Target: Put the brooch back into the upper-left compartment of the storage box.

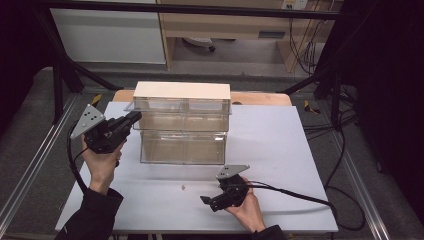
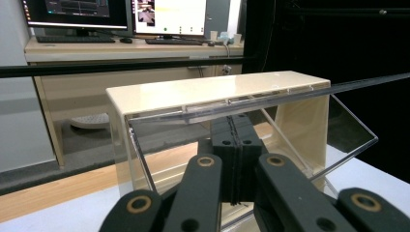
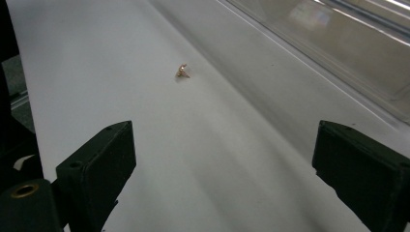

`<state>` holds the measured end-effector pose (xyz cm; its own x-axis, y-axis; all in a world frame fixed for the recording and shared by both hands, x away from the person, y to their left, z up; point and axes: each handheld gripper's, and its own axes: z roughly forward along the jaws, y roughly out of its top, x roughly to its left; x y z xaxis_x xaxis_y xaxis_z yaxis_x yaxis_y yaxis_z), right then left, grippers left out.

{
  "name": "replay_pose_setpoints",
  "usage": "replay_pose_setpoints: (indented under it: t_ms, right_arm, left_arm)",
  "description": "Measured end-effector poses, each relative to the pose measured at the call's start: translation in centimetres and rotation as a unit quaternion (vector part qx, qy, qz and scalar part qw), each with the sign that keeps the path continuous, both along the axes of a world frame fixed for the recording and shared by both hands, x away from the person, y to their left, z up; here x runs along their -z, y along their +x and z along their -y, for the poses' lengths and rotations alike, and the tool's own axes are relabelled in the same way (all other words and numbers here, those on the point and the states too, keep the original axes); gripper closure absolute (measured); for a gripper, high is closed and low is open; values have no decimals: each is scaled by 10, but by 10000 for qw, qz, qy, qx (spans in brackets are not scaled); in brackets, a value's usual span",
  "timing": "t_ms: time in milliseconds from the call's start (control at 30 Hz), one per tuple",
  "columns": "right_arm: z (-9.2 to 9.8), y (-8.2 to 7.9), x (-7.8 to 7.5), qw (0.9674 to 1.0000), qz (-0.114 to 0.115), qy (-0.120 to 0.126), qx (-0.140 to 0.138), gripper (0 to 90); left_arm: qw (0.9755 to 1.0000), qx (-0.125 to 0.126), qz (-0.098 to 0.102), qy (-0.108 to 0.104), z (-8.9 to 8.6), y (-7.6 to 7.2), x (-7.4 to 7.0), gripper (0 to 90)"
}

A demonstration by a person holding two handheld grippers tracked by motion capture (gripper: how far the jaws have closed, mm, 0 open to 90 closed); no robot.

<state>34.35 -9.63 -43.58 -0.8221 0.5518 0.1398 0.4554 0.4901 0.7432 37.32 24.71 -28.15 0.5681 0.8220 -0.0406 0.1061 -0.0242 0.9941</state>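
One clear drawer cabinet (image 1: 182,125), one small pinkish trinket (image 3: 182,71), two claws, one white tabletop (image 1: 280,150)

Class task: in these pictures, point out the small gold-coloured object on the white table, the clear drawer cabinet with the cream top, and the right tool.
small gold-coloured object (image 3: 182,71), right gripper view, its middle.
clear drawer cabinet (image 1: 182,91), high view, its cream top.
right tool (image 1: 206,201), high view, between its jaw tips.

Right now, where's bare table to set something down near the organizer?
Free: white table right of the clear organizer, and the front-left corner. Crowded: the front strip, with the small earring and right gripper; left gripper at the organizer's left end.
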Motion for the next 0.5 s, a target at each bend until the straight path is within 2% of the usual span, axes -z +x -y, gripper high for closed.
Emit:
replay_pose_setpoints:
  t_ms: [500]
  right_arm:
    - [-36, 4, -4, 9999, -25, 47, -132, 172]
  left_arm:
    - [10000, 24, 25, 13, 2, 0, 0, 896]
